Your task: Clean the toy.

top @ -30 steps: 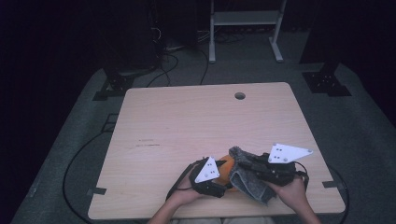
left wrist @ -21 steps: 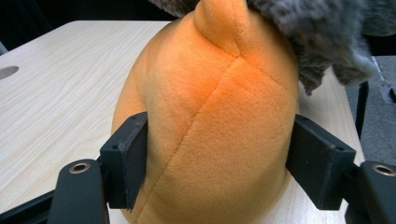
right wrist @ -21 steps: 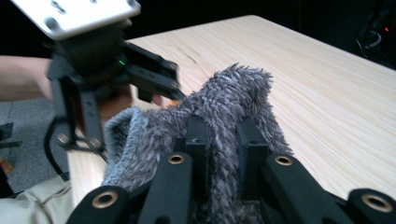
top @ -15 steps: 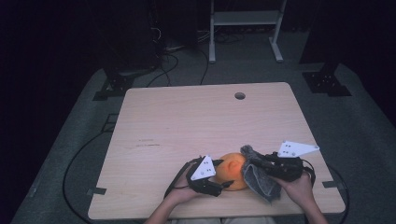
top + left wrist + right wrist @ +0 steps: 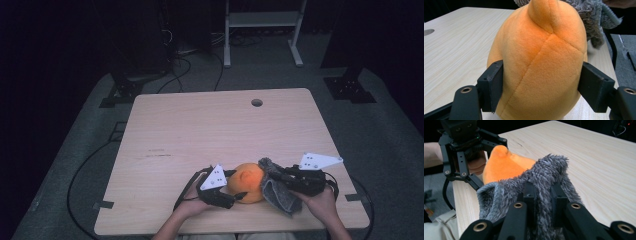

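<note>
Your left gripper [image 5: 541, 92] clamped the orange plush [image 5: 248, 181] near the table [image 5: 210, 125] front edge; your right gripper [image 5: 541, 195], just beside it, pinched the grey fuzzy cloth [image 5: 541, 177]

We can't see orange plush [image 5: 539, 65] base, cut by bottom edge; grey fuzzy cloth [image 5: 536, 187] hides right gripper [image 5: 544, 195] pads.
</note>
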The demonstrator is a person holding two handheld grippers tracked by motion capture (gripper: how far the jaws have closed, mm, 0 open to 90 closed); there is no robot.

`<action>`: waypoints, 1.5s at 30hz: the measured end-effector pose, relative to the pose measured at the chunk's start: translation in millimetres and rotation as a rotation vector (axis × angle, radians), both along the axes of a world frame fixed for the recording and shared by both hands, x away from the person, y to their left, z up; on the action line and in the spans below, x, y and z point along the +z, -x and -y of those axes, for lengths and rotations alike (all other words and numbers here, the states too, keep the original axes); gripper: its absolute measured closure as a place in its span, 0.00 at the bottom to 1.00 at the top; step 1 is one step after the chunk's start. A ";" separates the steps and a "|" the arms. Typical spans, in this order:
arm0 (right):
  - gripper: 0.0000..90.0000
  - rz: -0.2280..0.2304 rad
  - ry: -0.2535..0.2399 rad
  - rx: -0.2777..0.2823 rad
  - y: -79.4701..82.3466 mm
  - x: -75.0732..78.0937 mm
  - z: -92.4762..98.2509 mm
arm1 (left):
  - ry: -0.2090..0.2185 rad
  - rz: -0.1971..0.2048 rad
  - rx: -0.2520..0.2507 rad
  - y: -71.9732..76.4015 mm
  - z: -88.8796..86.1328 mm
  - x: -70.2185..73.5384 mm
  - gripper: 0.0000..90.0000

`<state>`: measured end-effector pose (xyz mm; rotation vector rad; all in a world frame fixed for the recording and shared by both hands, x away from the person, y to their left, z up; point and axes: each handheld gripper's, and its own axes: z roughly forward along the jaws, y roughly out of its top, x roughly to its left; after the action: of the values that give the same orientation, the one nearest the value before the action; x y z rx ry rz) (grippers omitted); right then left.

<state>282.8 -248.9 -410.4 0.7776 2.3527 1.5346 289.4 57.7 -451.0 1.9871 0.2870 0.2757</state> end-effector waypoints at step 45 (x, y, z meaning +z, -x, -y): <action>0.86 0.035 0.008 0.041 6.9 1.7 -10.2 | 0.012 -0.077 0.001 -10.4 5.4 -2.1 0.17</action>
<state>275.9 -238.7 -408.7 0.6985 2.3621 1.5408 299.9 52.4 -453.1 1.9883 0.3378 0.1980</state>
